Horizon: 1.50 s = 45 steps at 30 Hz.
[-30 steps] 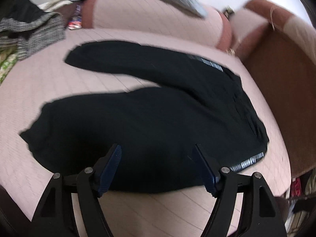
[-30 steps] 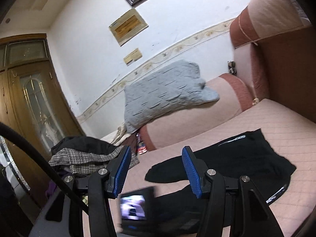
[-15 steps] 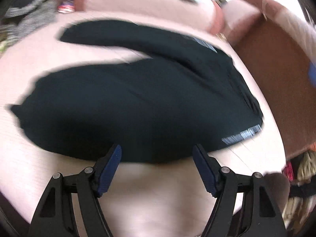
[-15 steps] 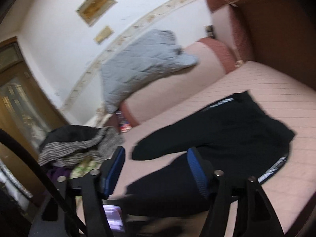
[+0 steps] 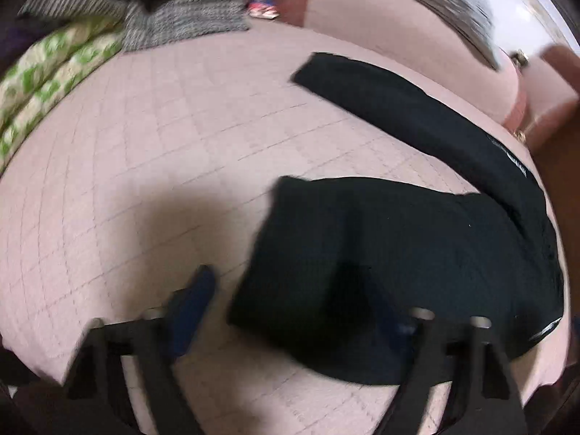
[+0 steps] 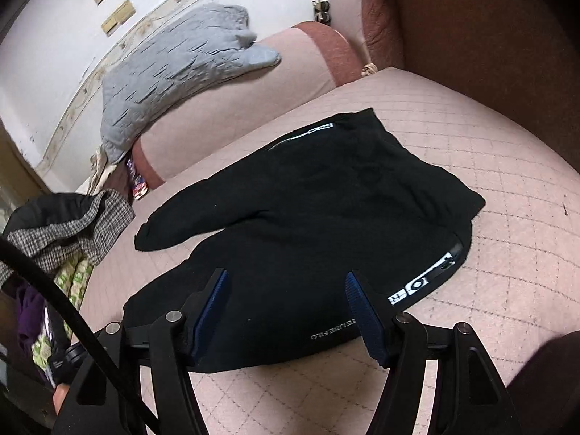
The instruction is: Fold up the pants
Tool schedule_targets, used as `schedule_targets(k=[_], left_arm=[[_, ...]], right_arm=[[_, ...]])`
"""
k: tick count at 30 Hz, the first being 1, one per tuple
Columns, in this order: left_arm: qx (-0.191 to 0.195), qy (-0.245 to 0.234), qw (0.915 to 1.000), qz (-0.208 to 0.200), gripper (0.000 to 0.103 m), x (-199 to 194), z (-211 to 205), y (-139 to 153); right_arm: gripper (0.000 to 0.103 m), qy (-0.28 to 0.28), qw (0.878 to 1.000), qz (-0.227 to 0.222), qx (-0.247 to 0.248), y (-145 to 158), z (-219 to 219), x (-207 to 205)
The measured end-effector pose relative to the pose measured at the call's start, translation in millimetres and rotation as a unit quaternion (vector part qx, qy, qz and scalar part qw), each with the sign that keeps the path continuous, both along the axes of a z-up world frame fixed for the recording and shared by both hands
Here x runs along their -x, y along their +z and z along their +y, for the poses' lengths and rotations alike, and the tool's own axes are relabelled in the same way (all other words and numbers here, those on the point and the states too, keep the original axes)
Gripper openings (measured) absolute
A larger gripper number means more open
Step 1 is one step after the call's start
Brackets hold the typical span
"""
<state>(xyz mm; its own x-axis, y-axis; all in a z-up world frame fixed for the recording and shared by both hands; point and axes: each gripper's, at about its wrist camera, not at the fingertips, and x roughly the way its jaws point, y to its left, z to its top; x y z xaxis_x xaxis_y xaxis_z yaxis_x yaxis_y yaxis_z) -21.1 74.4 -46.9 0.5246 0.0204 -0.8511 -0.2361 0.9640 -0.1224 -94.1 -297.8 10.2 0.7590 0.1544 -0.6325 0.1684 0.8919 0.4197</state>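
Black pants (image 5: 417,253) lie flat on the pink quilted bed (image 5: 145,181), legs spread apart in a V. My left gripper (image 5: 290,301) hovers low over the cuff end of the near leg. Its jaws are closing, still wide apart in this blurred view, with the cuff's corner between them and no pad pressing on cloth. In the right wrist view the pants (image 6: 326,210) show a white-lettered waistband at the right. My right gripper (image 6: 286,301) stands open just above the near leg's edge by the hip, with nothing gripped.
A pile of grey tweed clothes (image 5: 163,11) and a green patterned cloth (image 5: 47,76) lie at the bed's far left. A grey quilted blanket (image 6: 181,61) drapes a pink bolster (image 6: 253,83). A brown headboard (image 6: 471,36) rises on the right. A black cable (image 6: 54,290) crosses the lower left.
The left gripper has slid left along the near leg to its cuff. The right gripper has tipped down and dropped close to the pants. The pants lie as before.
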Motion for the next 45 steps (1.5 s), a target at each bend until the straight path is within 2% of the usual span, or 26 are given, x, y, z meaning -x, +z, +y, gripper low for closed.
schedule_targets(k=[1, 3, 7, 11, 14, 18, 23, 27, 32, 36, 45], left_arm=[[-0.027, 0.005, 0.9996, 0.0, 0.024, 1, -3, 1], [-0.01, 0.005, 0.9999, -0.012, 0.018, 8, -3, 2], [0.01, 0.019, 0.9995, -0.024, 0.018, 18, -1, 8], [0.033, 0.025, 0.9987, -0.029, 0.02, 21, 4, 3], [0.066, 0.041, 0.9961, -0.044, 0.031, 25, 13, 4], [0.095, 0.074, 0.9913, -0.054, 0.038, 34, 35, 8], [0.051, 0.097, 0.9918, -0.066, 0.051, 59, 32, 24], [0.023, 0.106, 0.9918, -0.067, 0.06, 74, 24, 34], [0.002, 0.096, 0.993, -0.068, 0.062, 80, 3, 48], [-0.013, 0.076, 0.994, -0.077, 0.065, 84, -17, 57], [-0.02, 0.059, 0.9947, -0.082, 0.068, 100, -40, 64]], right_arm=[[0.072, 0.0, 1.0, -0.002, 0.006, 1, 2, 0], [0.072, -0.001, 1.0, -0.004, 0.019, 1, 4, 3], [0.072, -0.011, 1.0, 0.005, 0.027, -5, 1, 3], [0.072, -0.012, 0.999, 0.026, 0.022, -16, 0, -3], [0.072, -0.009, 0.999, 0.037, 0.03, -25, 3, -4], [0.072, -0.005, 0.999, 0.041, 0.03, -37, 4, -4], [0.072, 0.005, 0.998, 0.052, 0.019, -55, 7, -9], [0.072, 0.016, 0.998, 0.045, 0.034, -59, 13, -8], [0.074, 0.027, 0.998, 0.027, 0.055, -59, 17, 1], [0.075, 0.032, 0.998, 0.02, 0.05, -57, 16, 4], [0.076, 0.039, 0.998, 0.01, 0.045, -54, 13, 8]])
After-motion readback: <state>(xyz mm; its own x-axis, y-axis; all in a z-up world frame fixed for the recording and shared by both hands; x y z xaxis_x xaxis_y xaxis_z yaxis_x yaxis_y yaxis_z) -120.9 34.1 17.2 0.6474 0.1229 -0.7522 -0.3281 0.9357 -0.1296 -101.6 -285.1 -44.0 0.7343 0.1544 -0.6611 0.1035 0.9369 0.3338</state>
